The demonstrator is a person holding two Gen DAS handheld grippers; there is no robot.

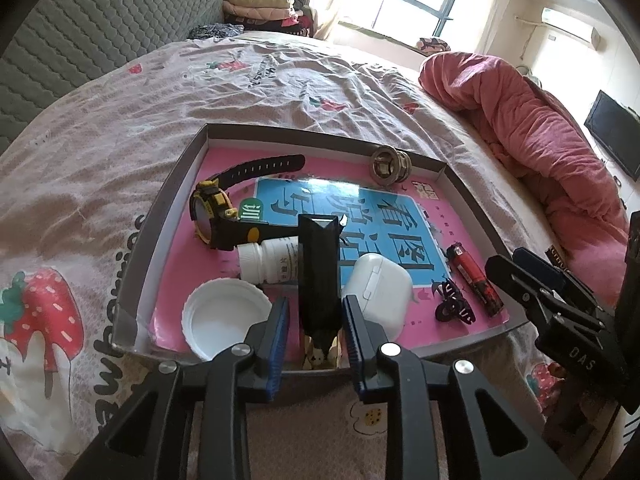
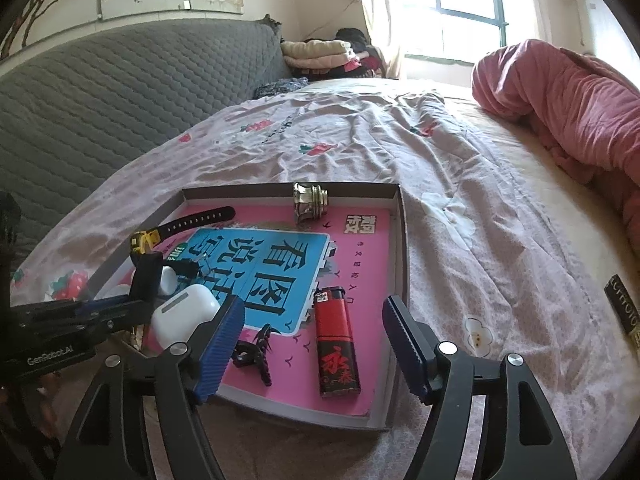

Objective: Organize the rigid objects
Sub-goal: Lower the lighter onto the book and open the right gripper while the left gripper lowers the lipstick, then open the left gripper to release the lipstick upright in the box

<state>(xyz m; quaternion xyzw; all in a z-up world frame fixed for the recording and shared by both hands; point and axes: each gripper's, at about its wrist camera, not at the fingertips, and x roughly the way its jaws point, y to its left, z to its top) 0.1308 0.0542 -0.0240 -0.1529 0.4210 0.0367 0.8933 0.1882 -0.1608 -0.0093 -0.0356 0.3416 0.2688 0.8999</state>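
A shallow grey tray (image 1: 320, 130) (image 2: 402, 240) lies on the bed with a pink book as its floor. My left gripper (image 1: 316, 300) (image 2: 120, 302) stands narrowly open around a long black prism-shaped box (image 1: 318, 268) (image 2: 146, 276), whose near end rests at the tray's front edge; a thin gap shows at the left pad. Beside it lie a white earbud case (image 1: 378, 288) (image 2: 182, 314), a white pill bottle (image 1: 268, 258), a white lid (image 1: 222, 316) and a yellow-black watch (image 1: 218, 216). My right gripper (image 2: 313, 300) (image 1: 508, 258) is wide open above a red lighter (image 2: 336, 344) (image 1: 474, 280) and black hair clip (image 2: 256, 354) (image 1: 452, 308).
A metal ring fitting (image 1: 390, 164) (image 2: 310, 200) leans on the tray's far wall. A black bar with gold lettering (image 2: 624, 312) lies on the sheet to the right. A rolled pink quilt (image 1: 520, 120) (image 2: 560, 92) bounds the right side, a grey quilted headboard (image 2: 100, 88) the left.
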